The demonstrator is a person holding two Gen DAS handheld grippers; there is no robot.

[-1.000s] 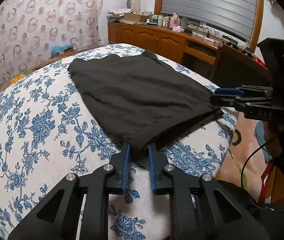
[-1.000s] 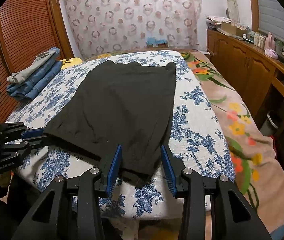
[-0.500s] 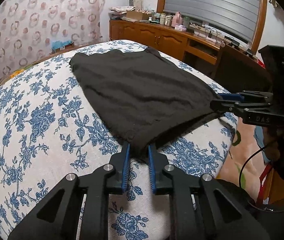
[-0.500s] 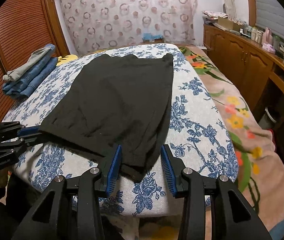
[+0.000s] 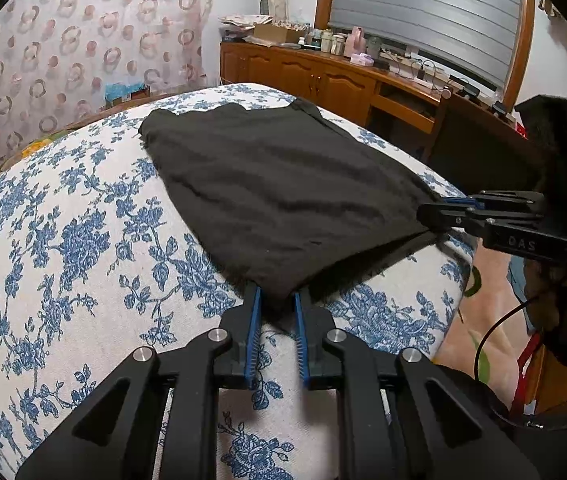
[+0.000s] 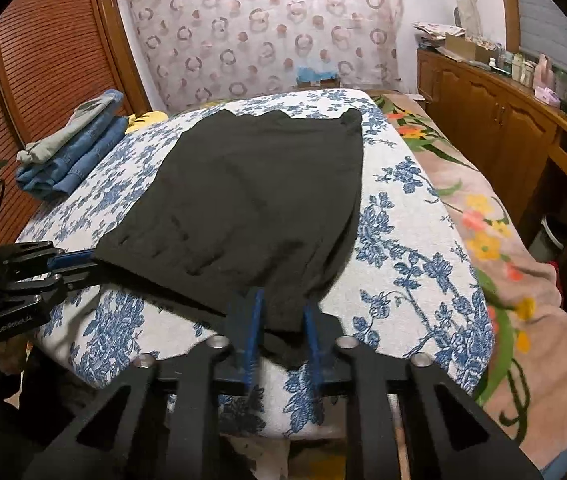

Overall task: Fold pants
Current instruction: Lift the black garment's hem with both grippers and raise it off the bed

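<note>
Black pants (image 5: 275, 188) lie spread on a bed with a blue-flowered white cover (image 5: 63, 240). My left gripper (image 5: 276, 300) is shut on the near left corner of the pants. My right gripper (image 6: 282, 314) is shut on the near right corner of the pants (image 6: 259, 200). Each gripper shows in the other view: the right one (image 5: 439, 210) at the right edge, the left one (image 6: 79, 260) at the left edge. The near hem is stretched between them, a little above the cover.
A stack of folded jeans (image 6: 75, 152) lies at the far left of the bed. A pink flowered blanket (image 6: 495, 248) covers the bed's right side. A wooden sideboard (image 5: 323, 80) with bottles stands to the right. Slatted wooden doors (image 6: 43, 64) stand to the left.
My right gripper has closed from open onto the right corner of the pants. Both grippers have moved forward over the bed, and the near hem has lifted.
</note>
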